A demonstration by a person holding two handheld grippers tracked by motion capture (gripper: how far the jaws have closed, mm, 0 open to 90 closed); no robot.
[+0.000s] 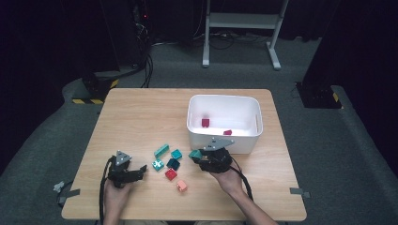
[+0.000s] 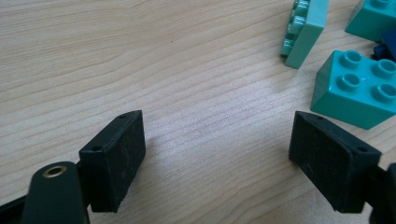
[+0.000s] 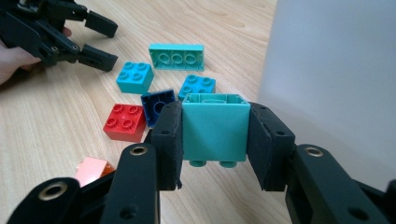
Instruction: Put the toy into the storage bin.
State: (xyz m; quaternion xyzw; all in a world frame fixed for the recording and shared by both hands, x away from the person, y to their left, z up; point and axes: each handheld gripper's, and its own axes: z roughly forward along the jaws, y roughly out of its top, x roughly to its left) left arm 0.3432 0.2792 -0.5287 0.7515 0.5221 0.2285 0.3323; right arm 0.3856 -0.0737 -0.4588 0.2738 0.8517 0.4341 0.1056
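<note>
On the table the white bin stands far right, likely the drop-off. Just near it, the right hand-held gripper clamps a teal brick upside-down. The left hand-held gripper gapes empty beside loose bricks.

Loose bricks lie between the grippers, before the bin.

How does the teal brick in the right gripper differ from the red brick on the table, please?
The teal brick is clamped between the right gripper's pads, off the table; the red brick lies loose on the table. The teal brick is upside down, studs below and hollow side up; the red brick sits studs-up. Both are plastic studded building bricks.
</note>
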